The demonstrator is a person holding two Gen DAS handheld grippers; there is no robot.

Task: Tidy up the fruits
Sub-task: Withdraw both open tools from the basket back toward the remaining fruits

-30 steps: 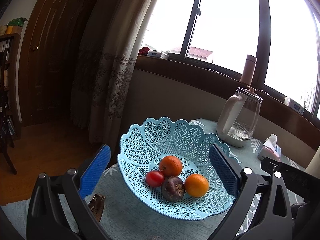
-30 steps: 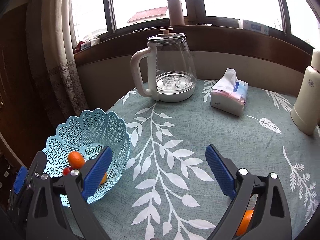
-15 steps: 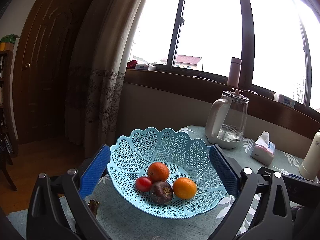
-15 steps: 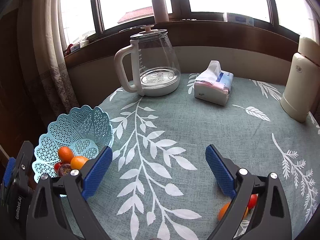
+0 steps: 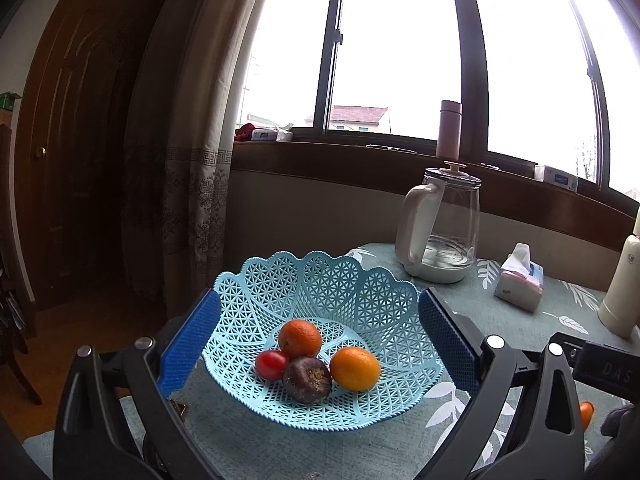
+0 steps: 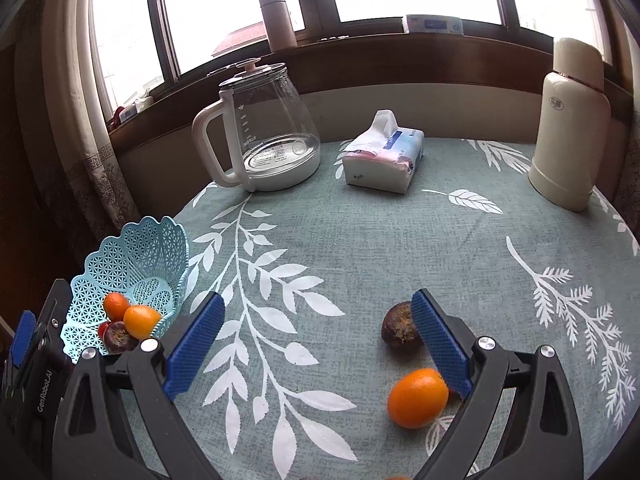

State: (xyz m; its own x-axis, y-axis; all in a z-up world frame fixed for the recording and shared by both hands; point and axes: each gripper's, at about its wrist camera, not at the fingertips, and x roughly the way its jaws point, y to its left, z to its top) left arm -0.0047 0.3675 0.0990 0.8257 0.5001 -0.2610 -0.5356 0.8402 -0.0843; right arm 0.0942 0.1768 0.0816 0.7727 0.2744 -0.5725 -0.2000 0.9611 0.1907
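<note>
Our left tongs (image 5: 318, 346) gape wide and empty around the pale blue lattice plastic basket (image 5: 360, 292), which holds two oranges, a small red tomato (image 5: 271, 365) and a dark purple fruit (image 5: 307, 379). Our right tongs (image 6: 316, 340) spread wide too, gripping nothing, over the leaf-print teal counter (image 6: 360, 248); a loose orange (image 6: 418, 397) and a dark brown fruit (image 6: 400, 326) lie by the right finger.

Home room, curtain (image 5: 192, 160), wooden door (image 5: 76, 152), kettle (image 6: 264, 128) on table (image 6: 360, 248)
</note>
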